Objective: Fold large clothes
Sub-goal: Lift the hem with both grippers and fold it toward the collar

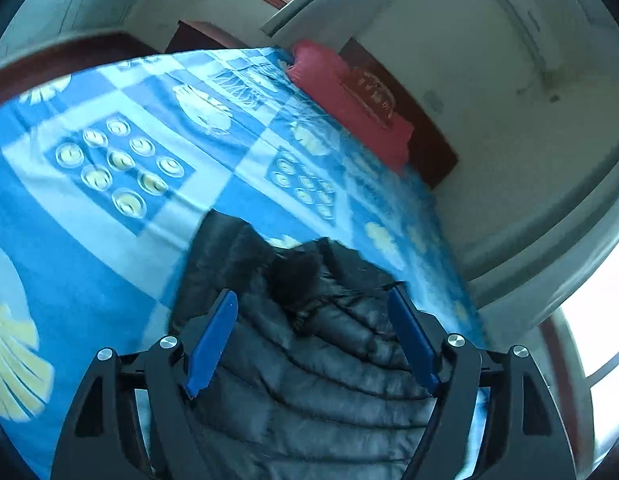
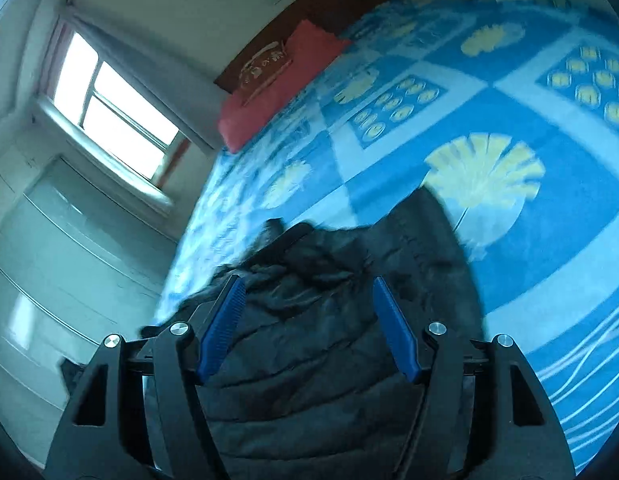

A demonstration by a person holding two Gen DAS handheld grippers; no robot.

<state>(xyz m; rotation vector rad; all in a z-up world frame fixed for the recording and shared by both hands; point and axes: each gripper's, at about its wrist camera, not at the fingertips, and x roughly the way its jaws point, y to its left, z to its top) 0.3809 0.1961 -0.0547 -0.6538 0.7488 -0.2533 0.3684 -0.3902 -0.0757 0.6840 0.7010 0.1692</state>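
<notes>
A black quilted puffer jacket (image 1: 309, 352) lies on a bed with a blue patterned sheet (image 1: 109, 208). Its dark fur-trimmed collar (image 1: 297, 276) is at its far end. My left gripper (image 1: 313, 300) is open, its blue fingers (image 1: 213, 340) spread wide just above the jacket, holding nothing. In the right wrist view the same jacket (image 2: 309, 312) lies crumpled on the sheet (image 2: 509, 264). My right gripper (image 2: 307, 284) is also open above it, its blue fingers (image 2: 393, 328) apart and empty. Both views are motion-blurred.
A red pillow (image 1: 349, 96) lies at the head of the bed against a dark wooden headboard (image 1: 429, 136); the pillow also shows in the right wrist view (image 2: 285, 76). A window (image 2: 113, 108) and white wall stand beside the bed's edge.
</notes>
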